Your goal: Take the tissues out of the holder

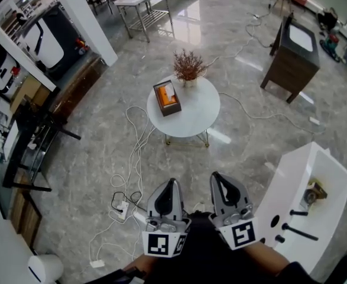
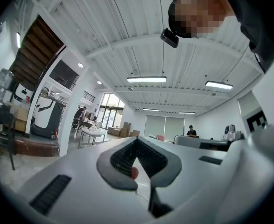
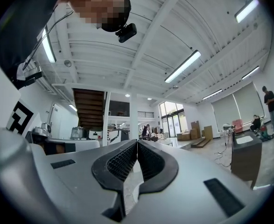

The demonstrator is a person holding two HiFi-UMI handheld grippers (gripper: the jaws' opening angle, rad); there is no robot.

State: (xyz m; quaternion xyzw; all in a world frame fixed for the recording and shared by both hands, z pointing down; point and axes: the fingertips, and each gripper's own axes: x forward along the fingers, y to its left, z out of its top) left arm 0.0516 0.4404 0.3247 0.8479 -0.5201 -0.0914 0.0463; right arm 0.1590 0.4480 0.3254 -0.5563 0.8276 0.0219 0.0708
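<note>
The tissue holder (image 1: 166, 97) is a brown box with orange tissue showing at its top. It stands on the left part of a round white table (image 1: 194, 114) in the middle of the floor, beside a dried plant in a vase (image 1: 188, 68). Both grippers are low in the head view, well short of the table and pointing towards it. My left gripper (image 1: 171, 183) (image 2: 137, 140) is shut with nothing in it. My right gripper (image 1: 216, 176) (image 3: 137, 142) is shut and empty too, its pads meeting along their length.
A white basin unit (image 1: 303, 182) stands close on the right. Cables (image 1: 135, 152) and a power strip (image 1: 121, 209) lie on the marble floor between me and the table. A dark cabinet (image 1: 292, 51) is far right, a metal table (image 1: 140, 2) at the back, black shelving (image 1: 25, 141) at left.
</note>
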